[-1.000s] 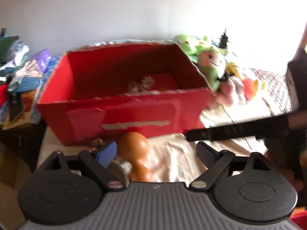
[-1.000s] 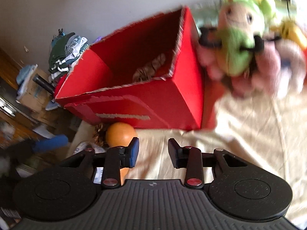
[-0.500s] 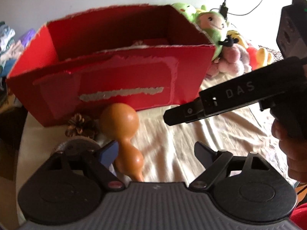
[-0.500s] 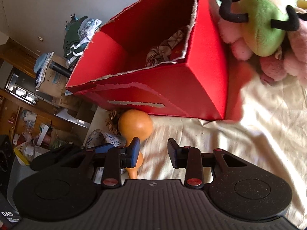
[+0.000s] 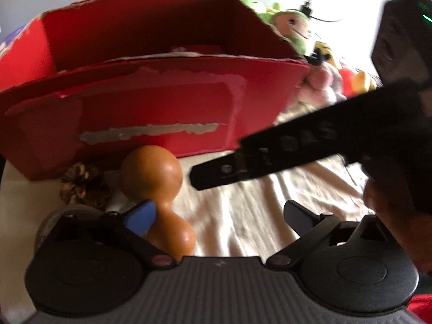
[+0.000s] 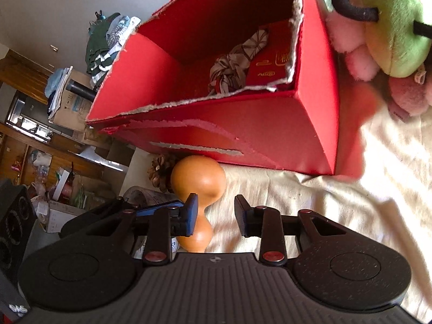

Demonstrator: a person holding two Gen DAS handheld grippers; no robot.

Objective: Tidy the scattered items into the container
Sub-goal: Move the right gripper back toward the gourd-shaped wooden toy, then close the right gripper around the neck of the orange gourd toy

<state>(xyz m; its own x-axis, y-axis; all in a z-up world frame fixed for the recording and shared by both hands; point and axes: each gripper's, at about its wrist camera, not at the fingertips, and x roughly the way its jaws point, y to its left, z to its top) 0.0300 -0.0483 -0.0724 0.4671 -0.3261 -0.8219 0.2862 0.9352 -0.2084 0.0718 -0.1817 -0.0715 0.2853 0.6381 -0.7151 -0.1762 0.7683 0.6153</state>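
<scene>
- The left gripper has its jaws spread wide and opening; nothing is pressed between its pads. Its blue-padded left finger sits in front of the neck of an orange-brown, smooth, bottle-shaped gourd, though contact cannot be told.
- The right gripper has its jaws at a narrow gap and closing. The gourd's neck lies just behind and beside its left finger, not clamped.
- A brown pine cone lies to the left of the gourd, ahead of the left gripper's left finger; a round grey object shows partly beneath that finger, too hidden to name.
- The open red cardboard box with torn edges stands straight ahead of both grippers, beyond the gourd. In the right wrist view it holds a knotted patterned cloth and a red packet with gold print.
- The right gripper's black body crosses the left wrist view from the right, above the wrinkled cream cloth, with a hand holding it.
- A pile of plush toys, green and pink, sits right of the box.
</scene>
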